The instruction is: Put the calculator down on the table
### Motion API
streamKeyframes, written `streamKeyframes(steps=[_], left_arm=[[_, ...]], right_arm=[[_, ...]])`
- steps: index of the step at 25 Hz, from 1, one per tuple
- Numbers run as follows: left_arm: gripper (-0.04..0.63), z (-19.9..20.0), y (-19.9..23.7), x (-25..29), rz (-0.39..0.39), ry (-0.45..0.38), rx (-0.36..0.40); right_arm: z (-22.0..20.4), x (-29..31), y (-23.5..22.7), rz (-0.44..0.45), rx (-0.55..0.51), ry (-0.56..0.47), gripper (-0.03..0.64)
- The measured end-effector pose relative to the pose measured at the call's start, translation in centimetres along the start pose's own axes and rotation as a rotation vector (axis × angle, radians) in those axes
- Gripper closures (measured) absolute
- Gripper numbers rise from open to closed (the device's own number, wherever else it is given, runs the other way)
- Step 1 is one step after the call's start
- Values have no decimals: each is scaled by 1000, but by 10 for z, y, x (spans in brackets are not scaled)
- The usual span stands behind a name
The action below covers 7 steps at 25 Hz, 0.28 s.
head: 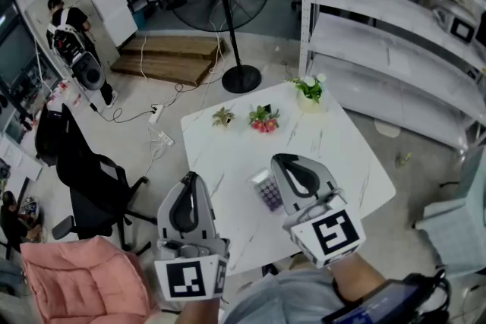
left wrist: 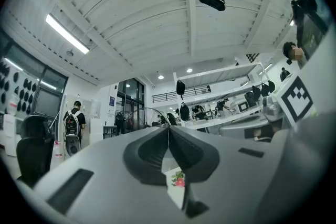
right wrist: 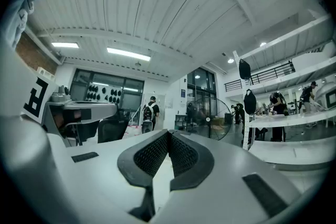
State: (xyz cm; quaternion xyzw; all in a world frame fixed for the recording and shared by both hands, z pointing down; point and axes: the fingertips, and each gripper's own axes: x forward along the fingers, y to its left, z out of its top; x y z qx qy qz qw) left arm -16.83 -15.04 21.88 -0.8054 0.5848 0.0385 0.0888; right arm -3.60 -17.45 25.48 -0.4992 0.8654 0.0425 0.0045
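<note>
the calculator [head: 266,192] is lying flat on the white bench [head: 228,155], near its front edge, and the right gripper [head: 285,161] is partly covering it from above. the right gripper and the left gripper [head: 190,177] are both hovering with jaws clenched together, grasping nothing. small plants [head: 263,118] are standing at the far edge.

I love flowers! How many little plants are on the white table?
3, near the far edge: a small green plant at left, a red-flowered plant in the middle, a green plant in a pale pot at right. None seems hidden.
</note>
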Motion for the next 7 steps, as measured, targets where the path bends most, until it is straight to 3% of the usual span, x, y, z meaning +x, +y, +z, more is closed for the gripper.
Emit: streamKeyframes(steps=[7], left_arm=[[586, -3, -1, 2, 0, 2, 5]], right_arm=[[-3, 3, -1, 4, -1, 2, 600]])
